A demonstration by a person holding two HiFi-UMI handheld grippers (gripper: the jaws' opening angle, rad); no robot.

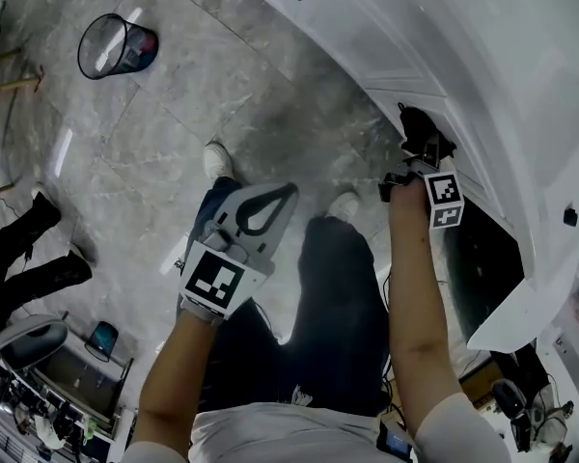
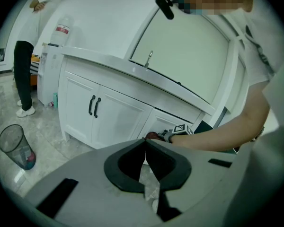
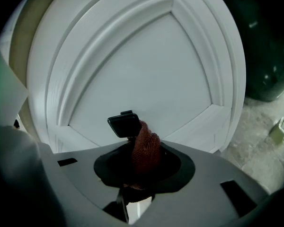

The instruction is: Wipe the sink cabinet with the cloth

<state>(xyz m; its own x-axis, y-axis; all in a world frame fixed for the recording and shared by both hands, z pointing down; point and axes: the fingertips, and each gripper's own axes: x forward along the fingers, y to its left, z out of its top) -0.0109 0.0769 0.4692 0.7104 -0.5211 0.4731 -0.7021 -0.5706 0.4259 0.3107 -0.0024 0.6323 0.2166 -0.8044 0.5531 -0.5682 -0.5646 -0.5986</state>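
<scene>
My right gripper [image 3: 135, 132] is shut on a reddish-brown mesh cloth [image 3: 145, 151], which bulges between the jaws beside a black fingertip pad [image 3: 125, 125]. The cloth is pressed close against a white recessed door panel [image 3: 146, 74] of the sink cabinet. From the head view, the right gripper [image 1: 420, 162] holds the dark cloth [image 1: 421, 126] at the cabinet front [image 1: 434, 56]. My left gripper [image 1: 280, 201] hangs away from the cabinet over the floor, shut with nothing in it. The left gripper view shows its jaws [image 2: 145, 143] closed, with the cabinet [image 2: 118, 112] and the right gripper [image 2: 179, 129] beyond.
A mesh waste bin [image 1: 116, 46] stands on the grey tiled floor [image 1: 174, 123] to the left. Another person [image 2: 23, 74] stands at the cabinet's far end. Black door handles [image 2: 94, 107] sit on the left doors. A dark green container [image 3: 270, 56] stands right of the panel.
</scene>
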